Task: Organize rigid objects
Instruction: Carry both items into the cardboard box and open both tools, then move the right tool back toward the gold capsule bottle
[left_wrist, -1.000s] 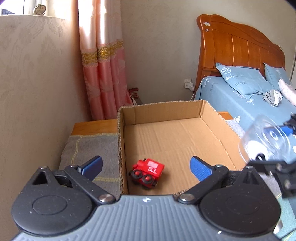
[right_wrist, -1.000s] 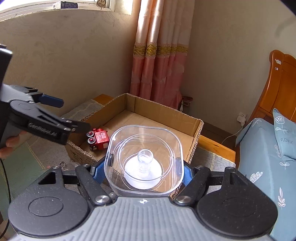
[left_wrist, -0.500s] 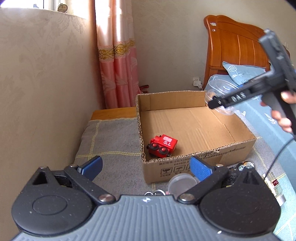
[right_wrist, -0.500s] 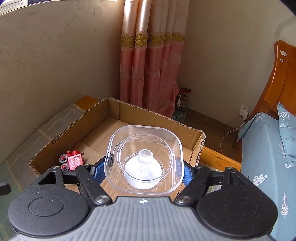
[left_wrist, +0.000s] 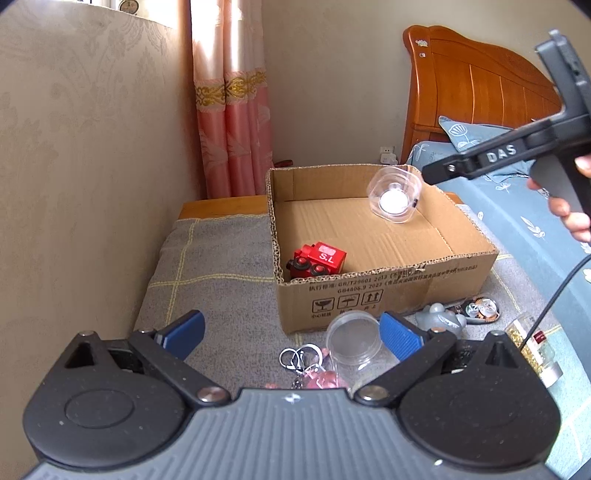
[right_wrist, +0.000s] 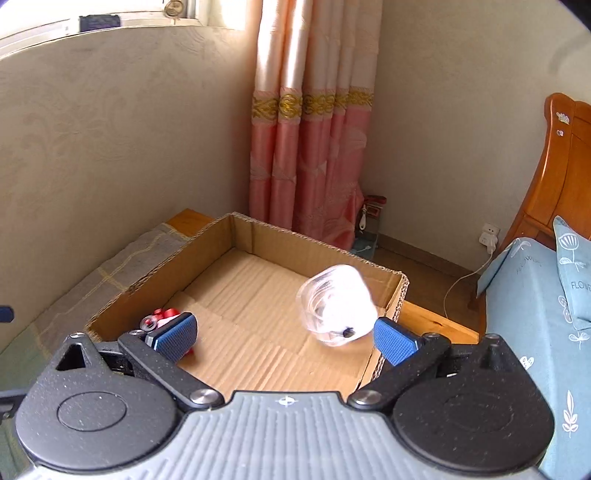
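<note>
Two grippers apart | right gripper (right_wrist: 283, 334) jaws opening above brown cardboard box (left_wrist: 388, 291), letting clear square plastic container (right_wrist: 336, 304) fall free inside | red toy train (left_wrist: 317, 260) already boxed | left gripper (left_wrist: 291, 330) empty over loose items.

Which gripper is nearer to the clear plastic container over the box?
Right. The right gripper is just behind the clear plastic container, jaws opening, pads off it. The left gripper is back outside the cardboard box.

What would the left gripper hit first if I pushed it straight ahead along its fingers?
Probably the clear round jar lying between the left gripper fingers, beside the key rings; beyond it stands the cardboard box. Depth is hard to judge.
</note>
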